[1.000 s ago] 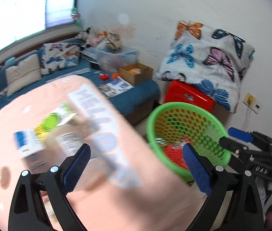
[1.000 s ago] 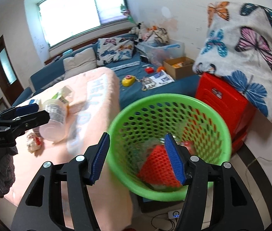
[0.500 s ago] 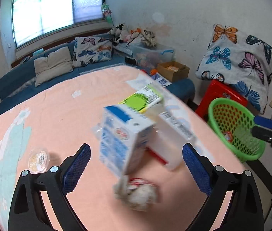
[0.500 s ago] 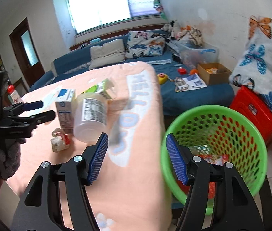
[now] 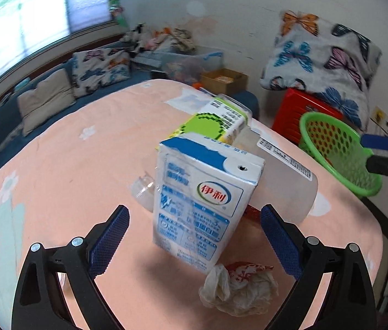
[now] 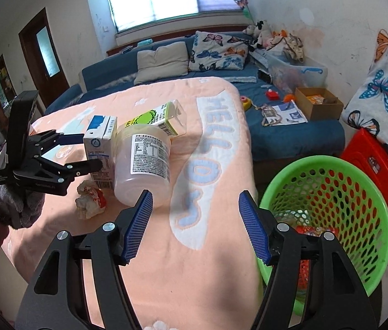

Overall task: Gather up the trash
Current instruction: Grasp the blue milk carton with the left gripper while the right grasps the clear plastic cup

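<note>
My left gripper (image 5: 194,236), jaws open, faces the upright milk carton (image 5: 202,200), with crumpled wrapper (image 5: 238,288) before it; right gripper (image 6: 195,225) jaws open, empty, beside green basket (image 6: 364,192).

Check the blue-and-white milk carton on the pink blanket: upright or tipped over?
Upright. The milk carton stands on its base on the blanket, its straw-hole top facing up.

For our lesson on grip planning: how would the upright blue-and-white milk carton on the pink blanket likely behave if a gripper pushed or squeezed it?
The milk carton stands tall on a narrow base on the soft blanket, so a push would probably tip it. Its straw hole looks punctured, suggesting it is empty and light. Its creased sides would likely dent if squeezed.
</note>
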`<state>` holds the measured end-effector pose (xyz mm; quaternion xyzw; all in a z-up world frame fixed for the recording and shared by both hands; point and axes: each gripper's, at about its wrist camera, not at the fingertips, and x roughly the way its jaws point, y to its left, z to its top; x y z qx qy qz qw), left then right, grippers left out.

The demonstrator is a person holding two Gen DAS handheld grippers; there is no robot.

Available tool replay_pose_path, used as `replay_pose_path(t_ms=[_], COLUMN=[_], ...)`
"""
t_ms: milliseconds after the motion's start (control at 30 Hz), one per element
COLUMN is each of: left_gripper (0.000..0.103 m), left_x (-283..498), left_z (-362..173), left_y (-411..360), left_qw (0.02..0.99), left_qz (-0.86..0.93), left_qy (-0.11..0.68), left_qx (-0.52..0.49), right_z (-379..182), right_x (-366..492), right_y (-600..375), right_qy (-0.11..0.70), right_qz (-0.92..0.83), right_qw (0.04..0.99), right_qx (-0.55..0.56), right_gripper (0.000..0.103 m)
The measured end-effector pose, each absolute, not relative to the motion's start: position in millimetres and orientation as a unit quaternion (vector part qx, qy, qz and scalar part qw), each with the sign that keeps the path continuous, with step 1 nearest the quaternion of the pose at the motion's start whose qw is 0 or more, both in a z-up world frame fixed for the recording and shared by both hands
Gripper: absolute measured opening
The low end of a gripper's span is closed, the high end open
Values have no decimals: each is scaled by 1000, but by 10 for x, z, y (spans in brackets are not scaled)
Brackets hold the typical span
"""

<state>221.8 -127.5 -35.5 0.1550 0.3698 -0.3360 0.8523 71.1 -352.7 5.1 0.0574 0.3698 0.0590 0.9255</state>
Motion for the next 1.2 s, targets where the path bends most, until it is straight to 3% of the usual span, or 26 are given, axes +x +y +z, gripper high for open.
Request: replay_pose_path(t_ms=[400, 667, 1200], left_gripper=[93, 72, 70], left_x=[2310, 2401, 2419], left_z=[-439, -484, -284], left_y=[-1320, -1272, -966], left_qw=[832, 823, 852], left_qz=[-404, -425, -403], left_qy=[348, 352, 324], left_qx=[153, 134, 81], right_z=[-25, -103, -269], right_x=[1121, 1399, 1831], right_y=[-3289, -3151, -2926], right_qy=[405, 427, 464], right_qz=[98, 126, 177], right_qw=[907, 894, 866], right_qx=[55, 55, 65], right_gripper=[70, 73, 80])
